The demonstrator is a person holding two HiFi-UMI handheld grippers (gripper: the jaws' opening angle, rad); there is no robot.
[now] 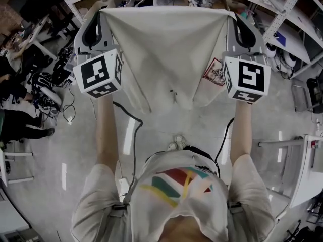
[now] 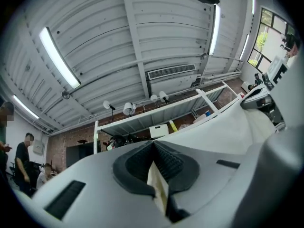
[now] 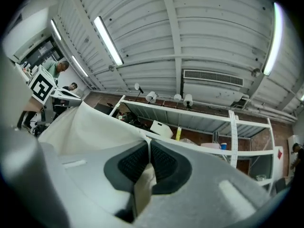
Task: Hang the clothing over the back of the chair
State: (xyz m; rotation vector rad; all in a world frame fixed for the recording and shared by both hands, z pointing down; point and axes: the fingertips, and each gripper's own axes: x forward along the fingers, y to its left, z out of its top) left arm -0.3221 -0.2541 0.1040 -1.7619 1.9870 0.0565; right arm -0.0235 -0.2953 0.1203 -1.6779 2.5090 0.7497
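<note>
A cream garment (image 1: 166, 49) hangs spread out in front of me, its top edge pulled taut between my two grippers. My left gripper (image 1: 102, 11) is shut on its upper left corner and my right gripper (image 1: 229, 14) on its upper right corner. A red print (image 1: 214, 74) shows near the cloth's right side. In the left gripper view the left gripper (image 2: 153, 148) pinches a fold of cloth (image 2: 159, 189), and the fabric runs off to the right. The right gripper (image 3: 148, 148) likewise clamps a fold (image 3: 142, 189). Both point upward toward the ceiling. No chair is in view.
Metal shelving (image 1: 282, 14) runs across the back and right. People sit at desks on the left (image 1: 15, 105). A white table frame (image 1: 303, 170) stands at the right. Cables (image 1: 128, 120) trail down to the pale floor near my feet.
</note>
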